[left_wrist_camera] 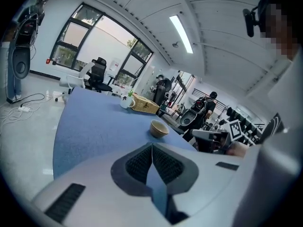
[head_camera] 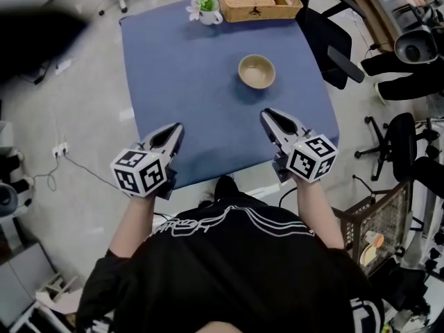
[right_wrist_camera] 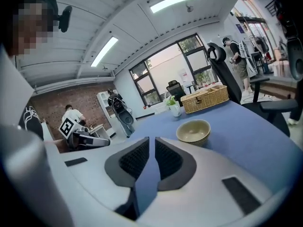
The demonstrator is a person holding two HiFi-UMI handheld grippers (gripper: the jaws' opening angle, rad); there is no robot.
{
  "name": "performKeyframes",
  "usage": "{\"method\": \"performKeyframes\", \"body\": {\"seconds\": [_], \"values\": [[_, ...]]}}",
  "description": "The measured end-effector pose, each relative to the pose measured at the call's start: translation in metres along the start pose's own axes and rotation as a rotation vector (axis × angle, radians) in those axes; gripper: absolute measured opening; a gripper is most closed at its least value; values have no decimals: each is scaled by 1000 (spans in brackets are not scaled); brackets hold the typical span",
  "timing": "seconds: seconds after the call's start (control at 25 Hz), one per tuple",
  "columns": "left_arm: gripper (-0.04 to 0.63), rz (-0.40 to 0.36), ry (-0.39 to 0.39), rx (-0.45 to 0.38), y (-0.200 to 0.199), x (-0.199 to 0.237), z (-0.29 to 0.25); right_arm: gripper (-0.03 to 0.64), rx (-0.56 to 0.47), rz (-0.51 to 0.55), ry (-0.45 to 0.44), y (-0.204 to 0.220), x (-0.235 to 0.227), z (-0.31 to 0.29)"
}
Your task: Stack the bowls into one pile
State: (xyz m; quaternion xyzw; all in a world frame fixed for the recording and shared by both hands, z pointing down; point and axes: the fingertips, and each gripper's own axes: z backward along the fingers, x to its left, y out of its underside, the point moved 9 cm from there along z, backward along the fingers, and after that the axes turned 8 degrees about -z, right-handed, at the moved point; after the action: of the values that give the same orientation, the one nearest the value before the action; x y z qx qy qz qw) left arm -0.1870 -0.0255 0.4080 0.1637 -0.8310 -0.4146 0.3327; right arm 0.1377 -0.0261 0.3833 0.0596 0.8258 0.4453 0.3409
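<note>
Bowls (head_camera: 257, 71) sit nested in one pile on the blue counter (head_camera: 173, 75), right of centre, top bowl empty; from overhead they read as a single bowl, while the right gripper view shows stacked rims; far edge: white mug (head_camera: 208, 11) holding a flowering sprig, wicker basket (head_camera: 260, 3) just beside it, contents unclear; left tongs (head_camera: 178, 128) pinched together, empty; right tongs (head_camera: 266, 114) barely parted, empty; both tongs near the front edge, well apart from the pile.
</note>
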Motion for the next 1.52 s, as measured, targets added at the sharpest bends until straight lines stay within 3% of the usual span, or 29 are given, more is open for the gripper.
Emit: {"method": "performKeyframes", "body": {"seconds": [0.2, 0.36, 0.92, 1.52], "values": [[26, -25, 49, -16, 6, -21, 25, 34, -36, -31, -110, 18, 40, 17], [26, -47, 84, -36, 10, -36, 41, 29, -46, -31, -147, 34, 66, 31], [26, -177, 156, -95, 4, -78, 84, 26, -147, 29, -133, 57, 116, 81], [26, -219, 188, -95, -4, -97, 83, 26, -181, 25, -110, 54, 119, 99]]}}
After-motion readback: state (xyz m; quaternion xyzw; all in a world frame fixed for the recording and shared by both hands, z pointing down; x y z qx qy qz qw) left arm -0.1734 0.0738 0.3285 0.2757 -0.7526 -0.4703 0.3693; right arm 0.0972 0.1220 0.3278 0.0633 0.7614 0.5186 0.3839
